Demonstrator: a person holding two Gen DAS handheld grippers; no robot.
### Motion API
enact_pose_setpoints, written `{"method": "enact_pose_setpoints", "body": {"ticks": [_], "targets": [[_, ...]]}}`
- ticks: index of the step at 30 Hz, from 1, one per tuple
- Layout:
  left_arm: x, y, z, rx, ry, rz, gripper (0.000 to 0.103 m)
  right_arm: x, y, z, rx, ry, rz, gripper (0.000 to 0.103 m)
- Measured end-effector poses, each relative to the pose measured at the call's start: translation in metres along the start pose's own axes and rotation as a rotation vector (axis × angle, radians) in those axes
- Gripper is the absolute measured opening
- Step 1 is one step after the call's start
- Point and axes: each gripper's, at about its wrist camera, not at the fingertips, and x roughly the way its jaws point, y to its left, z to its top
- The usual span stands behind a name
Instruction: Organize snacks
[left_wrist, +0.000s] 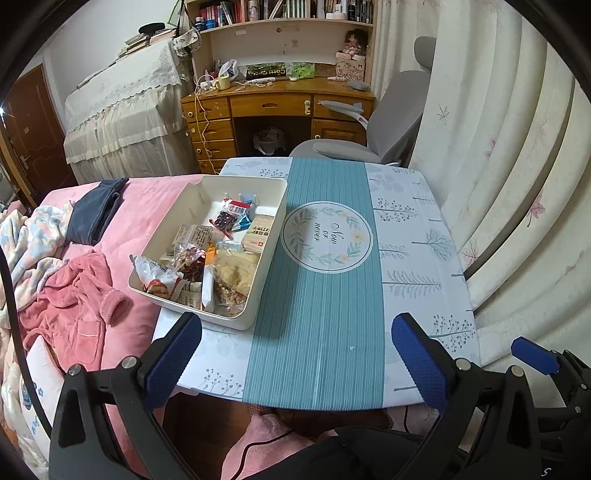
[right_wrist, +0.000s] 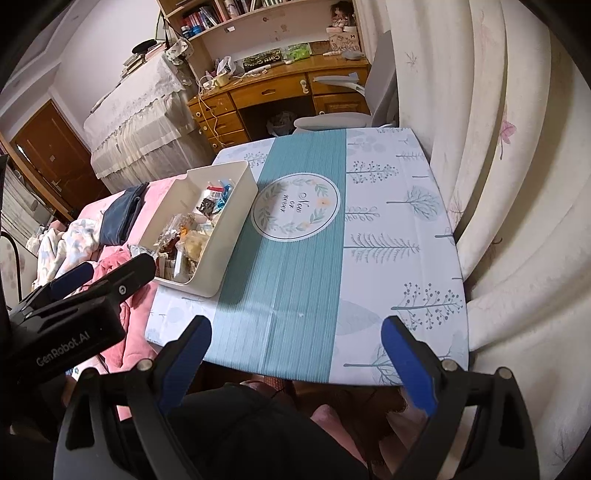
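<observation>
Left wrist view: left gripper (left_wrist: 295, 354) wide, empty; snacks (left_wrist: 221, 254) fill white bin (left_wrist: 271, 236) ahead-left.
Right gripper (right_wrist: 295, 354): wide, empty.
Progress: apparently finished; tabletop bare.

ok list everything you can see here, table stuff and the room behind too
storage bin: one, cream, left side of the table, partly on the teal stripe
snack packets: a heap, mixed colours, count unclear, inside the bin
tablecloth: one, white with tree prints and a teal centre stripe, covers the table
round mat: one, white with a leaf wreath, on the stripe beside the bin
pink robe: one, on the bed left of the table
navy garment: one, folded, on the bed
wooden desk: one, far wall, bookshelf above
grey chair: one, beyond the table
curtain: cream, right side
left gripper: open, empty, over the near table edge
right gripper: open, empty, over the near edge
</observation>
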Motion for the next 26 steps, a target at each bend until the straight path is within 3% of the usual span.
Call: {"method": "enact_pose_setpoints", "body": {"ticks": [26], "targets": [[0.012, -0.004, 0.003, 0.015, 0.027, -0.011, 0.102, 0.011, -0.012, 0.002, 0.017, 0.035, -0.002, 0.094]]}}
